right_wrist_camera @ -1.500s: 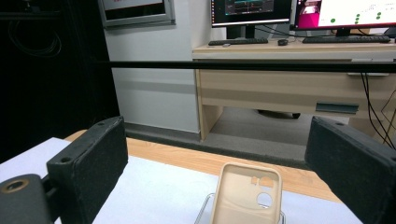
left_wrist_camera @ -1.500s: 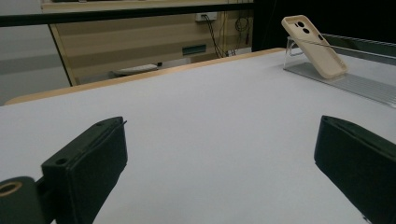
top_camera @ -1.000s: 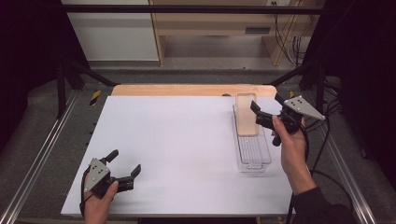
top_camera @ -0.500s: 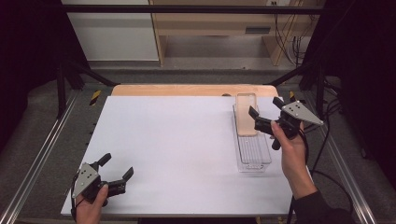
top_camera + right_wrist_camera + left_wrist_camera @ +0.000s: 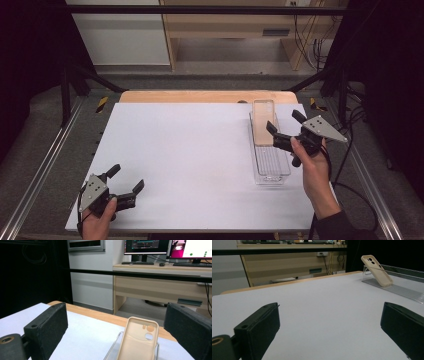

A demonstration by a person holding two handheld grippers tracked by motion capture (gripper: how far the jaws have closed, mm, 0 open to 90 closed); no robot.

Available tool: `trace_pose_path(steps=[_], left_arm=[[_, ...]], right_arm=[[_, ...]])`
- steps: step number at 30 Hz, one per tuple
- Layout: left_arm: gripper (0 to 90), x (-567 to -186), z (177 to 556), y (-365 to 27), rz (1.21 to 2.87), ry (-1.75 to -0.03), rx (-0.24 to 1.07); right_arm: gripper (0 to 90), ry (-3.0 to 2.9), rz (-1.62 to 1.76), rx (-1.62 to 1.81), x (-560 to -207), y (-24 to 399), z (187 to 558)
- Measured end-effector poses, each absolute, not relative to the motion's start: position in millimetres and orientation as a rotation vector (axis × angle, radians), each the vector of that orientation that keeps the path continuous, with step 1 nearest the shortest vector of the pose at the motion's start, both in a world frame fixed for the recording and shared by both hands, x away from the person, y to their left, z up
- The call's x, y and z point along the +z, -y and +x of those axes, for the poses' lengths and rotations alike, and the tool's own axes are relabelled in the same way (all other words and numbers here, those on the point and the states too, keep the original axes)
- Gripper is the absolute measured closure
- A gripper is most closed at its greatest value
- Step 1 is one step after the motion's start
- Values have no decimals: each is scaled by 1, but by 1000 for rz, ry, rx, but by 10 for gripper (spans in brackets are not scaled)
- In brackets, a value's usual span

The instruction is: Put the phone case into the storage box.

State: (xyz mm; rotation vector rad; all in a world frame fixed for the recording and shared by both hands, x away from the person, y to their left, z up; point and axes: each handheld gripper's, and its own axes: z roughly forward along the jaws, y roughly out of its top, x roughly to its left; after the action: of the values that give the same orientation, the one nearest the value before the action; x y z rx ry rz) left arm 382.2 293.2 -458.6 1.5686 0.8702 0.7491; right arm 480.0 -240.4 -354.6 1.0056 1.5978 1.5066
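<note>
A beige phone case [image 5: 263, 121] leans upright at the far end of a clear plastic tray [image 5: 272, 167] on the right of the white table. My right gripper [image 5: 283, 120] hovers open just to the right of the case, jaws wide apart and empty. In the right gripper view the phone case [image 5: 137, 342] stands between and beyond the jaws, camera cutouts facing me. My left gripper [image 5: 128, 176] is open and empty near the table's front left corner. In the left gripper view the phone case [image 5: 377, 270] and tray [image 5: 395, 288] lie far off to the right.
The white tabletop [image 5: 190, 150] sits on a wooden board whose far edge [image 5: 200, 96] shows. Metal rails [image 5: 45, 165] and black frame posts flank the table. A desk with monitors [image 5: 147, 246] stands beyond the far edge.
My left gripper drew back a little toward the front left corner. My right gripper sank slightly toward the tray, staying open beside the case.
</note>
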Motion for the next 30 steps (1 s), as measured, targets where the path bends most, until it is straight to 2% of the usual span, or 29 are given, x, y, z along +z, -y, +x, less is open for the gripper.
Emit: trace_pose_path(steps=[30], left_arm=[[23,-459,382,-290,1596,-843,755]], right_arm=[[40,-1685,1001,1502,-376,236,458]])
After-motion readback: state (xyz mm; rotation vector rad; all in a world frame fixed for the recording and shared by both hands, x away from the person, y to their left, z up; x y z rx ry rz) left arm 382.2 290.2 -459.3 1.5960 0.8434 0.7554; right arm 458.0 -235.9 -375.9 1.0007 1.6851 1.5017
